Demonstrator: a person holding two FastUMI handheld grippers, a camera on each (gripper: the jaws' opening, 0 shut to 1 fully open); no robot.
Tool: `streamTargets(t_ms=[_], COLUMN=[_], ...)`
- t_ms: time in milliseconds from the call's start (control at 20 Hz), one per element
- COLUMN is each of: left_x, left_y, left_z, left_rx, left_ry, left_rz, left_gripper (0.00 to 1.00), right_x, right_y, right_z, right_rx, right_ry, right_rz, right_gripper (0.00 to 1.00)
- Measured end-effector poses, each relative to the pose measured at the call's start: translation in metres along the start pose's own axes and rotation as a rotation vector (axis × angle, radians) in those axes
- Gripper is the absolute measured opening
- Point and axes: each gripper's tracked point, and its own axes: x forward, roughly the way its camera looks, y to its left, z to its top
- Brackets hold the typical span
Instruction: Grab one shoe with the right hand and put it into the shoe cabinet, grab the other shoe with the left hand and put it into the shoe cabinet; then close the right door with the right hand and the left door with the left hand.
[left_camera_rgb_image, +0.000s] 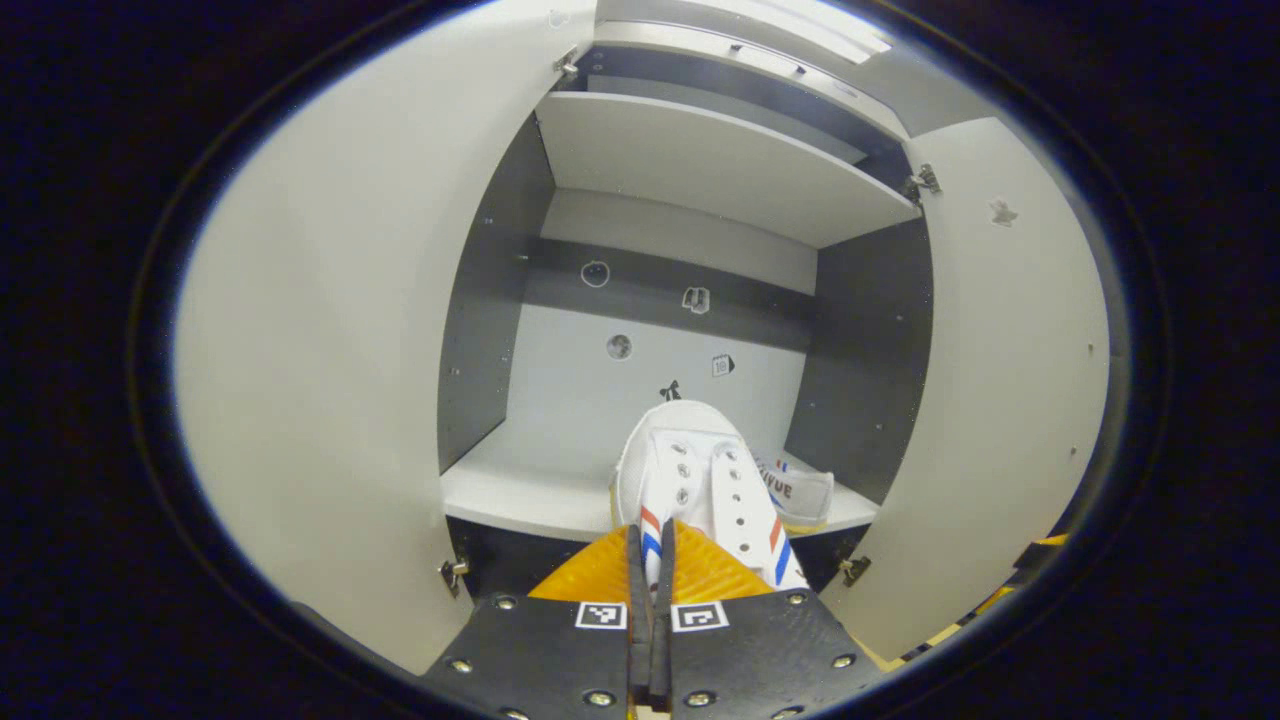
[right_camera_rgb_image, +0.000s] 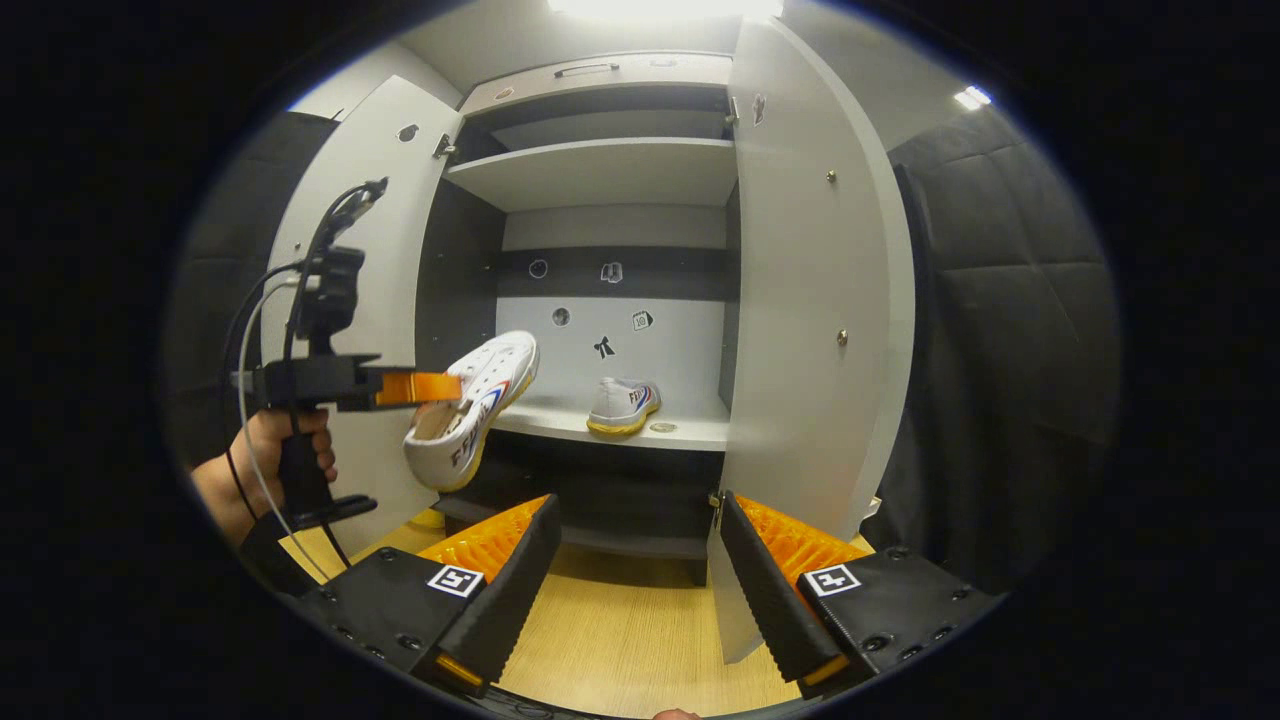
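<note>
left gripper view: sits right up at the open shoe cabinet, looking straight in along its own fingers, tilted up a bit toward the shelves.
right gripper view: hangs farther back and lower, over the wood floor, facing the cabinet front, with the other gripper off on its left.
shared: both catch the middle shelf, the back panel and both open doors.

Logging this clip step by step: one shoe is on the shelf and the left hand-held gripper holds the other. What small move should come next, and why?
Probably carry the held shoe forward over the shelf and lower it left of the placed shoe. The left hand-held gripper is shut on it short of the shelf edge, both doors stand open, and the right hand-held gripper is open and empty.
</note>
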Motion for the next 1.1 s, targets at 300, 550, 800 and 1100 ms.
streamTargets(t_ms=[300, 550, 800, 1100], left_x=[-0.005, -0.002, 0.002, -0.006], left_y=[0.001, 0.000, -0.003, -0.008], left_z=[0.003, 0.001, -0.003, 0.003], left_rx=[-0.012, 0.000, 0.017, 0.051], left_ry=[-0.035, 0.007, 0.076, 0.163], left_rz=[0.012, 0.023, 0.060, 0.117], left_gripper=[0.01, 0.01, 0.01, 0.07], right_x=[0.008, 0.017, 0.023, 0.028], right_y=[-0.001, -0.002, 0.002, 0.006], right_z=[-0.011, -0.019, -0.022, -0.020], right_rx=[0.007, 0.007, 0.006, 0.006], right_ry=[0.024, 0.047, 0.060, 0.058], right_rz=[0.004, 0.006, 0.022, 0.036], right_gripper=[1.00, 1.00, 1.00, 1.00])
